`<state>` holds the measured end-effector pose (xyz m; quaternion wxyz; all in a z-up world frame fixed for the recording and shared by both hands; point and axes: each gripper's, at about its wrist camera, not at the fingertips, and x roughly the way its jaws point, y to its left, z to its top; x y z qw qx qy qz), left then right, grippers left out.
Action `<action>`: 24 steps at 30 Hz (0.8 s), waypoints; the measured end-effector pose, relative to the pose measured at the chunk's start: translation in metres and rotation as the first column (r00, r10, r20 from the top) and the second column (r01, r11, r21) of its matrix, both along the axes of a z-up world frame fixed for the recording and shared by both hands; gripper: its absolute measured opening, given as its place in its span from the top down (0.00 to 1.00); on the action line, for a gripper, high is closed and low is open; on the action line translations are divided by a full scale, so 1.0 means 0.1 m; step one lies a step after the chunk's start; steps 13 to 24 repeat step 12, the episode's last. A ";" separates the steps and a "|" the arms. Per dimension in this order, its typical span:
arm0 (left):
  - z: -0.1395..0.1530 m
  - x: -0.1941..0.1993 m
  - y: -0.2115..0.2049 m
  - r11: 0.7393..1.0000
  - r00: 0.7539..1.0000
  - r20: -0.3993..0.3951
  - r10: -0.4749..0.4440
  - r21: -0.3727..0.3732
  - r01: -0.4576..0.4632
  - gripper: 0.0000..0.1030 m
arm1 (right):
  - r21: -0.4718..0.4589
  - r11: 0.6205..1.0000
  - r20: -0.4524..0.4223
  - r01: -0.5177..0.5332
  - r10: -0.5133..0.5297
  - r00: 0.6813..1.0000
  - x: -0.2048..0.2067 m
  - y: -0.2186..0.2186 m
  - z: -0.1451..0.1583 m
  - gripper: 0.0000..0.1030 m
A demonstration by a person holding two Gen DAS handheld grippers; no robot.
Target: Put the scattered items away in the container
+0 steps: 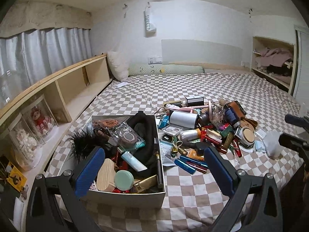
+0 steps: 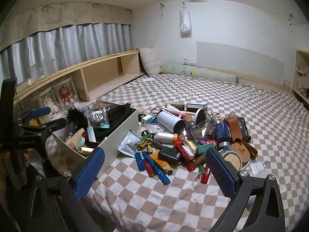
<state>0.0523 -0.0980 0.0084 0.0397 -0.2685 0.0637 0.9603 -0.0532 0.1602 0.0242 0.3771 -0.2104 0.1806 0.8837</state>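
White rectangular container (image 1: 123,195) on the checked bedspread (image 1: 193,193), long axis running away from the left gripper (image 1: 154,166), left of the scattered items (image 2: 185,143). Left gripper and right gripper (image 2: 154,166): jaws spread, holding nothing.

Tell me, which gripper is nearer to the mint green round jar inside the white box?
Left. The left gripper hangs open right above the mint green round jar; the right gripper is open over the scattered pile, beside the white box.
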 end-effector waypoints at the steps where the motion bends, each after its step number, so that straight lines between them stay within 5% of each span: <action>1: 0.00 0.01 0.01 1.000 1.000 -0.002 -0.006 -0.002 0.006 0.00 | -0.003 1.000 0.001 0.000 0.000 1.000 0.00 0.01 0.00 0.00; 24: -0.01 0.02 0.03 1.000 1.000 0.002 -0.022 -0.015 0.022 0.00 | -0.002 1.000 0.020 0.013 -0.013 1.000 -0.02 0.00 -0.02 0.00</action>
